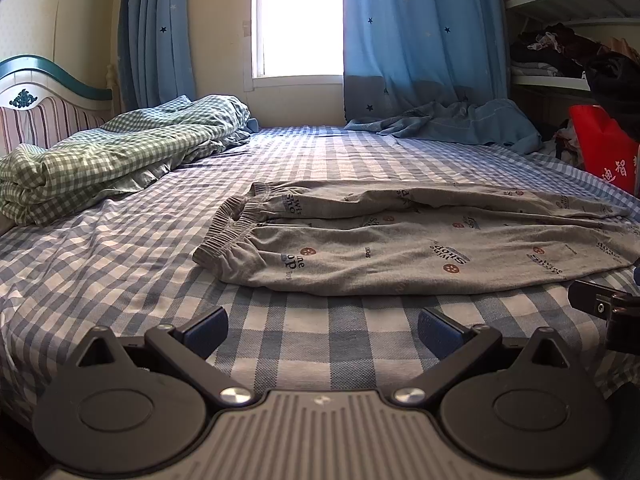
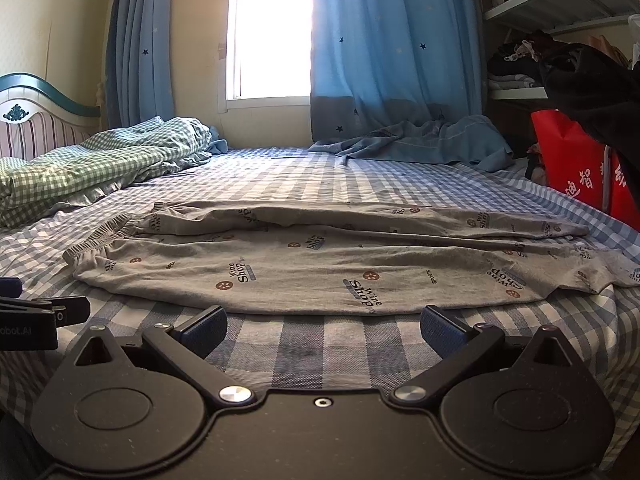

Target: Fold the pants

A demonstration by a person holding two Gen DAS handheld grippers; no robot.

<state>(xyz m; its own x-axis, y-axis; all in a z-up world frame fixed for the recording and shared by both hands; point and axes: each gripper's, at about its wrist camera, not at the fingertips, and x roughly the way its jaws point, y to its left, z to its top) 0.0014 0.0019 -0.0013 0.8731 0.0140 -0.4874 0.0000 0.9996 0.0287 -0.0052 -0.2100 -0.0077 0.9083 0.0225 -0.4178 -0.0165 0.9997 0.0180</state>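
two grippers, left (image 1: 322, 330) and right (image 2: 323, 330), are held wide open and empty; soft grey printed pants (image 2: 304, 264) are laid flat on the checked sheet (image 2: 320, 344).

The pants (image 1: 420, 248) (image 2: 320, 264) are grey knit, printed with dark "Wine Shop" lettering and small brown round motifs. They lie flat across the blue-and-white checked bed (image 1: 320, 152), folded lengthwise with one leg laid over the other. The gathered elastic waistband (image 1: 224, 228) (image 2: 100, 240) is at the left, the leg ends at the right near the bed's edge.
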